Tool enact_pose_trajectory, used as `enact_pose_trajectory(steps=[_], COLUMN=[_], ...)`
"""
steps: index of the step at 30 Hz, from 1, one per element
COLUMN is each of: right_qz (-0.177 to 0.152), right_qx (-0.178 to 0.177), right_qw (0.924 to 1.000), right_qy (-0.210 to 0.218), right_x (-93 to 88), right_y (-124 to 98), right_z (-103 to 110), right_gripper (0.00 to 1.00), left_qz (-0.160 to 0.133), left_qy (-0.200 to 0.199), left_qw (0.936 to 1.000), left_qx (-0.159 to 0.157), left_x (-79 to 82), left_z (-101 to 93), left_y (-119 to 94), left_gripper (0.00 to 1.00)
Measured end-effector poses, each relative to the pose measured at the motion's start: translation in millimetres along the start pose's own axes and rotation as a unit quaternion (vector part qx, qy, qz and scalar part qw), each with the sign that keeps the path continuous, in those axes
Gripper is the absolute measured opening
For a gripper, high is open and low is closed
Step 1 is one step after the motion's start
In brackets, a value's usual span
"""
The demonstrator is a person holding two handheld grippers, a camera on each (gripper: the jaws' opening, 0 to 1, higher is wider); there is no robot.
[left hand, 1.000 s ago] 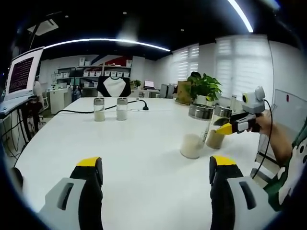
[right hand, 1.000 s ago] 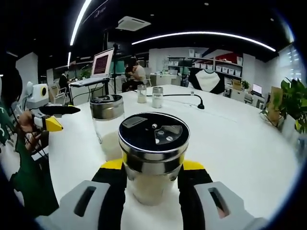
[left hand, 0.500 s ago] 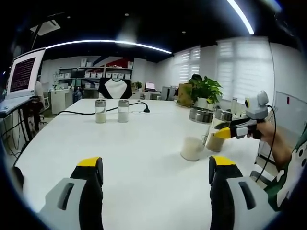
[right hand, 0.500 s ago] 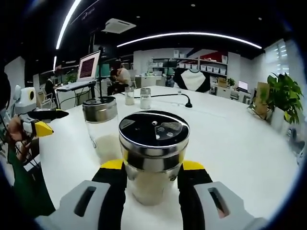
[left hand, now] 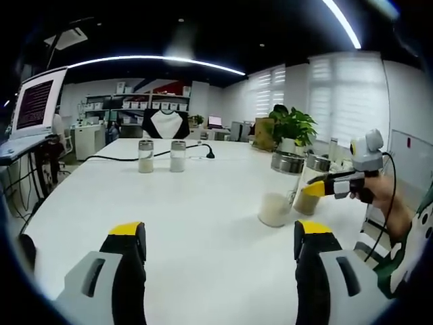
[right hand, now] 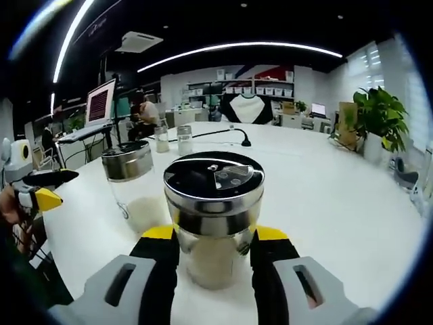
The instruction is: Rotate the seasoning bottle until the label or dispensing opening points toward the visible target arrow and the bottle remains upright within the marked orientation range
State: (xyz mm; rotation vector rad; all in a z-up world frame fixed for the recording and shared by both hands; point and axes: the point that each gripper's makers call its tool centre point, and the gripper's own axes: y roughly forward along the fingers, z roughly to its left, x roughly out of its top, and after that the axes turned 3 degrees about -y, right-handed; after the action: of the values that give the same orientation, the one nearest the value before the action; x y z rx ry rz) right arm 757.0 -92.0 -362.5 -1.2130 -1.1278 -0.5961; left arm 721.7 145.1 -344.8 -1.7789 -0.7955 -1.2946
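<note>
Gripping: right gripper (right hand: 214,254) — jaws pinch the seasoning bottle (right hand: 213,220) at its glass body, upright on the white table (right hand: 338,196).
Lid: steel shaker top (right hand: 213,183) with dispensing holes.
Neighbour: second bottle (right hand: 132,183) just beside.
Left gripper (left hand: 216,233): jaws spread — nothing between.

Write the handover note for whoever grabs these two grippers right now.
Right gripper: shut on the seasoning bottle, which stands upright on the white table; the dispensing holes show on its black lid.
Left gripper: open, holding nothing, above the table.
A second shaker stands just beside the held bottle. Two small shakers sit at the far side near a black cable.
Done: bottle gripped and upright.
Left: no target arrow is visible, so alignment cannot be confirmed; find it, finish the turn, release upright.
</note>
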Motion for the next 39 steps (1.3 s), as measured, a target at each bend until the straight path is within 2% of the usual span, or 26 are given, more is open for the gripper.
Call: enact_pose_trajectory(steps=[16, 39], right_qz=[0.004, 0.015], right_qx=[-0.025, -0.023], right_qw=[0.9997, 0.9996], right_qy=[0.005, 0.001], right_x=[-2.4, -5.6], right_y=[-0.2, 0.8], right_z=[-1.9, -0.6], right_gripper=[0.4, 0.41], left_qz=[0.005, 0.002], left_qy=[0.002, -0.002], left_qw=[1.0, 1.0], left_qx=[0.0, -0.002], left_x=[-1.9, -1.6], left_z=[-3.2, -2.1], left_y=[1.1, 0.5], left_gripper=[0.96, 0.95])
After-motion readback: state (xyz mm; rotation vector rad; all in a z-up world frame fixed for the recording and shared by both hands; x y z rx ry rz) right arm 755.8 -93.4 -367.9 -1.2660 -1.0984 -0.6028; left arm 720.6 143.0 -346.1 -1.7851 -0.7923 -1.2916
